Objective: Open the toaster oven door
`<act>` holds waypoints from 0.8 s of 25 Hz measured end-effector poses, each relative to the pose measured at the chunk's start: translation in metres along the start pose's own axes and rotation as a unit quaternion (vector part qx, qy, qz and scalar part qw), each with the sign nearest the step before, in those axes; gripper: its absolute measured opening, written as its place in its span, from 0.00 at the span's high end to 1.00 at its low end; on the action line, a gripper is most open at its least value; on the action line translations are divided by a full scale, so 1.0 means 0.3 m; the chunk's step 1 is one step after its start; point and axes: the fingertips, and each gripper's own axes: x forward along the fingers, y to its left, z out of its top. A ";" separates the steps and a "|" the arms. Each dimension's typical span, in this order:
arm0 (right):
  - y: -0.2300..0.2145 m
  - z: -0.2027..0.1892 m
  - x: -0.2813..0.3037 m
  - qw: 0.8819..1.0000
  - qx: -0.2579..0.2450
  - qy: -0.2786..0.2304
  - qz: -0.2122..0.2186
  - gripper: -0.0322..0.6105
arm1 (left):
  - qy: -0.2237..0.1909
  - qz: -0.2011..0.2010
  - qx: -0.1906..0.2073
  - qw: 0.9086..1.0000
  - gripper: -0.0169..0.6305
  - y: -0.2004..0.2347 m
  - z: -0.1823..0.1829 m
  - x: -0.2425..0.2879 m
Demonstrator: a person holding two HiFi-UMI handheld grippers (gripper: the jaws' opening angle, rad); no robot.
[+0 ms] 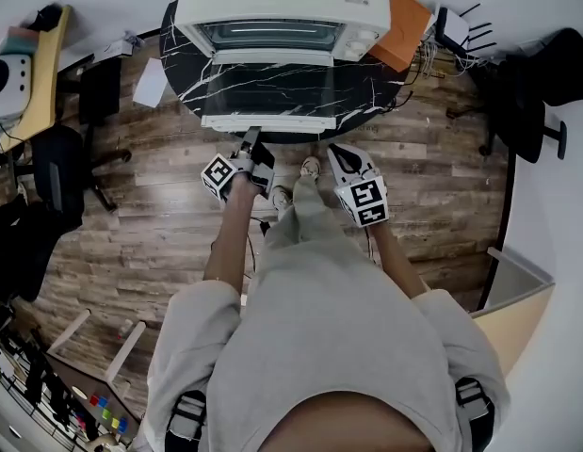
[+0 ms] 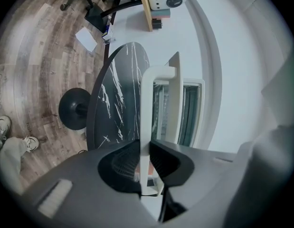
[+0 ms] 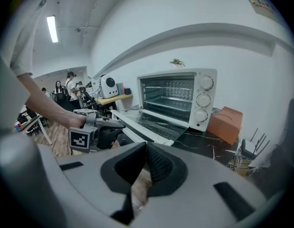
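Observation:
A white toaster oven (image 1: 282, 3) stands on a round black marble table (image 1: 371, 83). Its glass door (image 1: 272, 90) hangs open, folded down nearly flat toward me. My left gripper (image 1: 251, 144) is at the door's front edge, shut on the white door handle (image 2: 147, 99), which runs up between both pads. The left gripper view shows the door (image 2: 161, 113) edge-on, with the oven mouth (image 2: 189, 113) behind it. My right gripper (image 1: 336, 151) hovers shut and empty in front of the table. The right gripper view takes in the oven (image 3: 177, 96), the lowered door (image 3: 151, 123) and the left gripper (image 3: 97, 129).
An orange box (image 1: 401, 28) sits on the table right of the oven. The table's black pedestal base (image 2: 73, 109) stands on the wood floor. A dark office chair (image 1: 65, 168) and a desk (image 1: 41, 64) stand at the left. My shoes (image 1: 308, 168) are just below the table edge.

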 end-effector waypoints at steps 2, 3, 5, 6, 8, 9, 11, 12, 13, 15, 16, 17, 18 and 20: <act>-0.001 -0.005 0.004 1.000 0.001 0.002 0.000 0.93 | 0.000 0.004 0.000 1.000 0.86 0.019 0.003 0.000; -0.001 -0.007 0.006 1.000 0.002 0.003 0.001 0.93 | 0.000 0.004 0.001 1.000 0.86 0.024 0.004 0.001; -0.003 -0.012 0.009 1.000 0.003 0.005 0.002 0.93 | 0.000 0.005 -0.001 1.000 0.86 0.029 0.002 0.004; -0.005 -0.014 0.011 1.000 0.003 0.006 0.002 0.93 | 0.000 0.007 -0.002 1.000 0.86 0.036 0.002 0.004; -0.007 -0.020 0.014 1.000 0.003 0.009 0.002 0.93 | -0.001 0.012 -0.005 1.000 0.86 0.050 0.002 0.005; -0.008 -0.023 0.016 1.000 0.003 0.010 0.003 0.93 | -0.001 0.014 -0.006 1.000 0.86 0.054 0.002 0.005; -0.007 -0.028 0.020 1.000 0.003 0.011 0.004 0.93 | -0.001 0.016 -0.007 1.000 0.86 0.061 0.002 0.007; -0.007 -0.028 0.022 1.000 0.003 0.012 0.005 0.93 | -0.001 0.016 -0.008 1.000 0.86 0.063 0.002 0.009; -0.005 -0.029 0.023 1.000 0.003 0.012 0.005 0.93 | 0.000 0.016 -0.009 1.000 0.86 0.066 0.002 0.011; -0.002 -0.030 0.024 1.000 0.003 0.013 0.005 0.93 | -0.001 0.020 -0.009 1.000 0.86 0.079 0.004 0.009; 0.000 -0.030 0.024 1.000 0.003 0.013 0.005 0.93 | -0.001 0.023 -0.010 1.000 0.86 0.086 0.005 0.009; 0.002 -0.030 0.024 1.000 0.003 0.014 0.005 0.93 | -0.001 0.026 -0.011 1.000 0.86 0.092 0.006 0.009; 0.003 -0.030 0.022 1.000 0.003 0.014 0.005 0.93 | -0.001 0.028 -0.011 1.000 0.86 0.097 0.006 0.009; 0.003 -0.030 0.018 1.000 0.004 0.014 0.003 0.93 | 0.000 0.031 -0.012 0.999 0.86 0.102 0.006 0.009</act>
